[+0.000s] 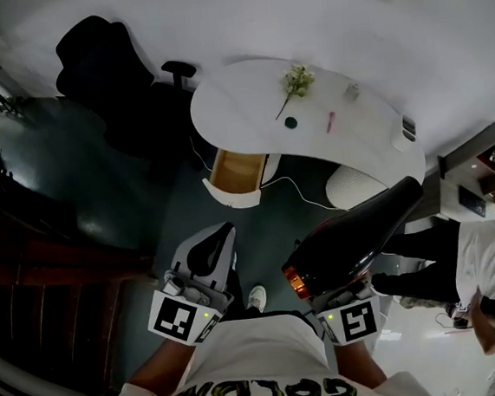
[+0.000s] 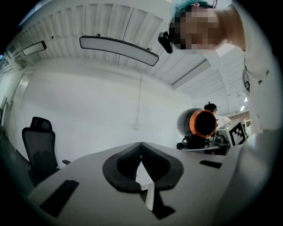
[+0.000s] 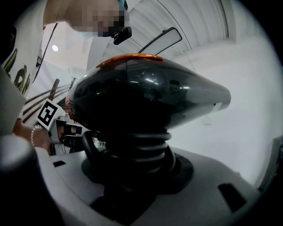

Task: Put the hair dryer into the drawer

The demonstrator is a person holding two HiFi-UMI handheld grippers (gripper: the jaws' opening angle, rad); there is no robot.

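Dim frames, strong fisheye distortion, black vignetted corners.

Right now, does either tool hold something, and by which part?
The right tool grips the hair dryer by its cord-wrapped handle. The left tool is shut and empty.

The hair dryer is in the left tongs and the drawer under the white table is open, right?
The side is wrong. The hair dryer is in the right tongs; the right gripper view shows them clamped on it. The drawer under the white table is open.
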